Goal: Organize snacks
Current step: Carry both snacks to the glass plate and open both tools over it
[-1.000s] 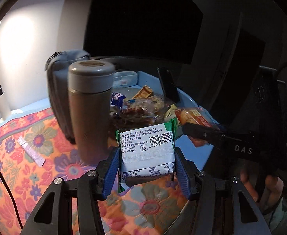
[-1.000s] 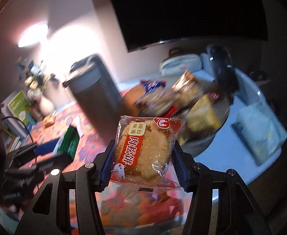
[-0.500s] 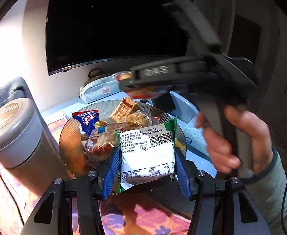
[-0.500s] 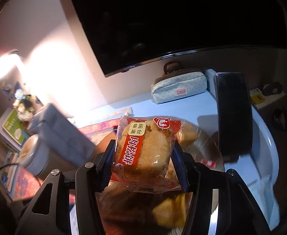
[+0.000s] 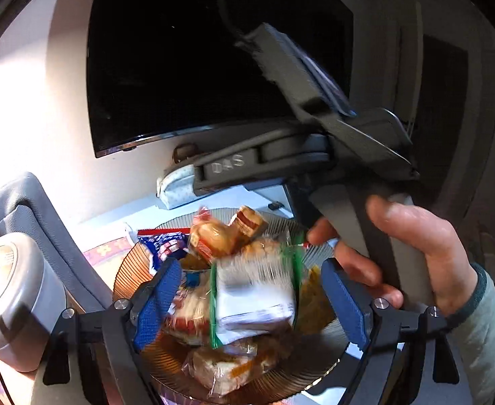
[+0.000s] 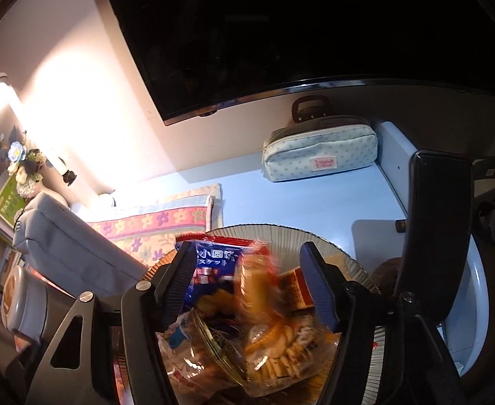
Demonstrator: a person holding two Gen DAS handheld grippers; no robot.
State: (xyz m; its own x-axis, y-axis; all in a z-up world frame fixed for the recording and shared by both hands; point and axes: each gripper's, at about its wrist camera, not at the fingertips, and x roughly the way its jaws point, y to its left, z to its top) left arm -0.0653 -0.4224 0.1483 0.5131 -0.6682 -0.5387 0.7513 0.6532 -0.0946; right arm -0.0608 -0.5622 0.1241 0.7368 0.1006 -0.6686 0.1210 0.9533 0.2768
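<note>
A: What changed from a second ago? Back then both grippers were clamped on packets away from the plate.

B: Now both are over the ribbed plate (image 5: pixel 136 280), jaws opening. The left gripper (image 5: pixel 250 300) has let go of the green-edged white packet (image 5: pixel 254 300): it's blurred, sitting between the blue pads without touching either, right above the heap of snacks. The right gripper (image 6: pixel 250 280) is the same story, with its orange cake packet (image 6: pixel 257 287) smeared between the spread pads, clear of both, over the pile.

A: Anything one camera gets that the other misses?

B: The left view shows the grey flask (image 5: pixel 14 300) at far left and, on the right, the person's hand (image 5: pixel 412 253) wrapped around the other gripper's handle. The right view has the flowers (image 6: pixel 21 165) at far left, the blue biscuit bag (image 6: pixel 213 266) on the plate, the dotted pencil case (image 6: pixel 318 158) at the far wall and a black phone (image 6: pixel 439 233) standing on the right.
</note>
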